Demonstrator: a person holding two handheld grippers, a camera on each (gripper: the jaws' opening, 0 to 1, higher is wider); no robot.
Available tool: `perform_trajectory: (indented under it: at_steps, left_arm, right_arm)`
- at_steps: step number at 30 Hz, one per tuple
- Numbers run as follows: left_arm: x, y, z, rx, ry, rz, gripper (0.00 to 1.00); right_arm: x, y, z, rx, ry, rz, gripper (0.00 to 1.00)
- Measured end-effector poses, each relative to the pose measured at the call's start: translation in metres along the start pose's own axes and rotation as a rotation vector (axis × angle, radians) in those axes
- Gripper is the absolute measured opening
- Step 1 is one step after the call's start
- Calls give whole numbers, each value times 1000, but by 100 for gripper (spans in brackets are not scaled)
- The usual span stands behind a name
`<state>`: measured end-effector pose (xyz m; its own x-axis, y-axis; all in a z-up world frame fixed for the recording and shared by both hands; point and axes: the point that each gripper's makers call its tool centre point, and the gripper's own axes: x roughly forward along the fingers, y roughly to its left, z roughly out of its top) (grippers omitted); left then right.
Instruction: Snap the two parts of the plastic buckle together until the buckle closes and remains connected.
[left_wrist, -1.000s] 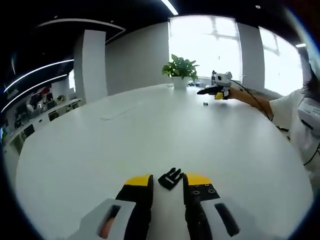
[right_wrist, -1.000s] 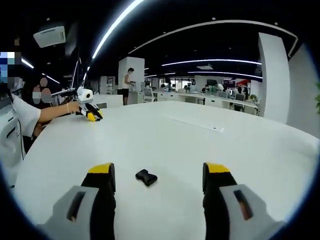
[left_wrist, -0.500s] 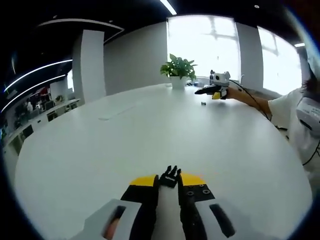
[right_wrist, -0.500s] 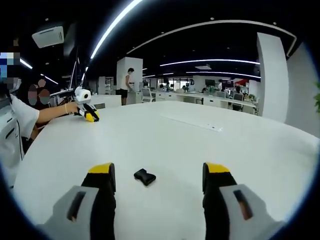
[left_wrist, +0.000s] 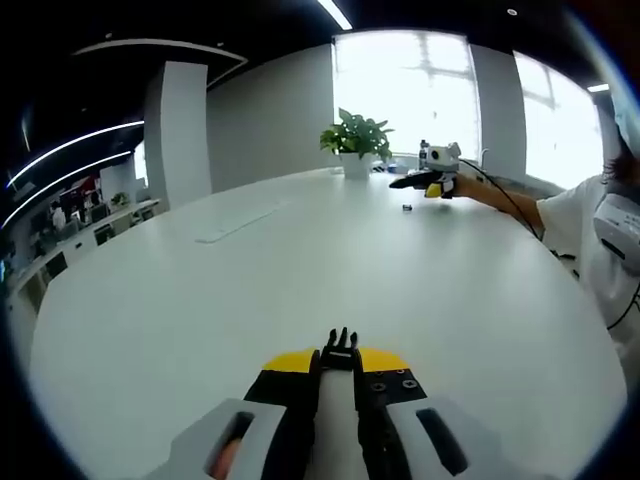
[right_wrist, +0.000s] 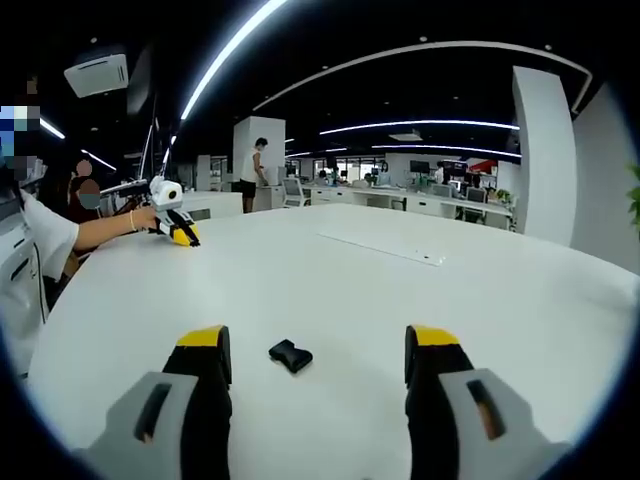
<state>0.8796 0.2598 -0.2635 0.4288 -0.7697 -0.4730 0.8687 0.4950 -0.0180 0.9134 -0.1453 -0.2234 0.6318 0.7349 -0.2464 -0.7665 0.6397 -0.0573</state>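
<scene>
- The left gripper (left_wrist: 337, 362) has its yellow-tipped jaws pinching the pronged buckle half (left_wrist: 340, 349), whose prongs poke out past the tips, low over the white table (left_wrist: 300, 260).
- The right gripper (right_wrist: 318, 345) is spread wide, with the socket half (right_wrist: 291, 355) lying flat on the table between its jaws, nearer the left one.
- To do this well, I'd say centre the right jaws over the socket before pinching it, so it doesn't twist.
- Then line the prongs up squarely with the socket's opening and push straight in.
- Another person's hand (left_wrist: 470, 184) holds a similar gripper far across the table, near the potted plant (left_wrist: 356, 140).
</scene>
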Motion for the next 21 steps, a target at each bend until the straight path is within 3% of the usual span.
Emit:
perform_trajectory:
  at_steps: [8, 21]
  left_arm:
    - [-2, -11, 6, -1, -20, -4, 12]
    - [-5, -16, 2, 1, -27, -9, 12]
  right_arm:
    - [0, 4, 0, -14, 5, 16, 72]
    - [1, 11, -9, -34, 41, 70, 72]
